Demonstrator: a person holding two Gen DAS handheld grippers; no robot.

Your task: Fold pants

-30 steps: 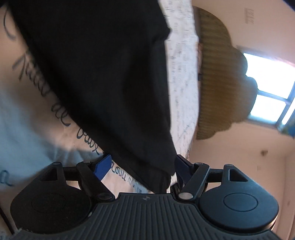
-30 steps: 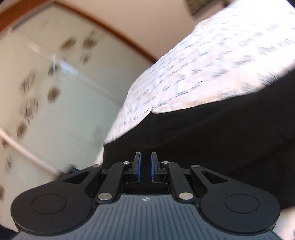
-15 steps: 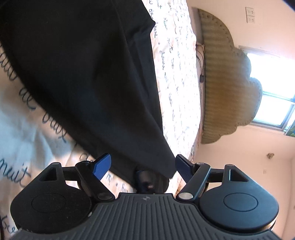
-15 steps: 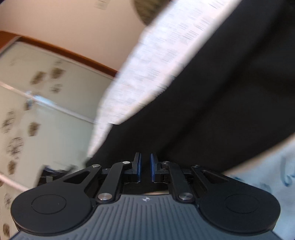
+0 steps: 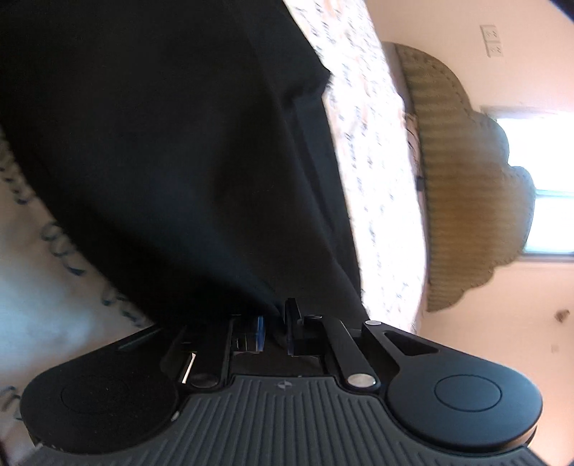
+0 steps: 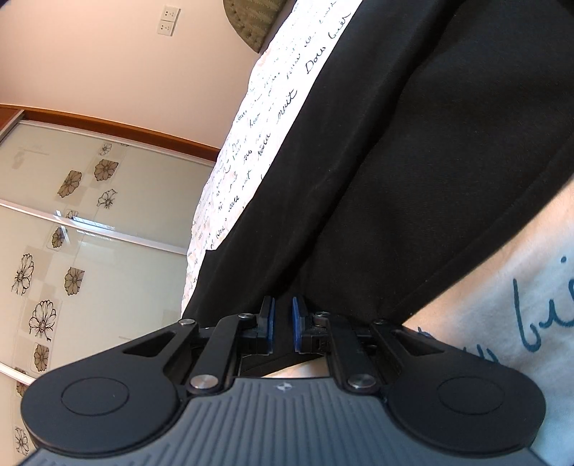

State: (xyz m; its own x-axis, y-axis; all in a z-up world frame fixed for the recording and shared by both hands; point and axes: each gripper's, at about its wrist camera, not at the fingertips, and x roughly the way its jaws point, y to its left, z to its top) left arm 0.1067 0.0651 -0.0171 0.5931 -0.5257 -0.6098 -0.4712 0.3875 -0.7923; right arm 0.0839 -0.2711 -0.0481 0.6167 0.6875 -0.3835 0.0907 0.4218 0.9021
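Where pants (image 6: 412, 161) stretch lengthwise toward headboard (image 5: 466, 179), left gripper (image 5: 274, 328) and right gripper (image 6: 281, 328) each pinch hem.

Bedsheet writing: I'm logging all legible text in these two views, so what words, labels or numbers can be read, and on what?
"nuit" in dark cursive on the bedsheet, beside the black pants.
"Dors bien", likely, higher on the same sheet; the second word is partly cut off.
Large blue cursive on the sheet at lower right: only fragments show, unreadable.
Left view: the sheet's script is blurred, unreadable.
Wall sockets: no readable marks.
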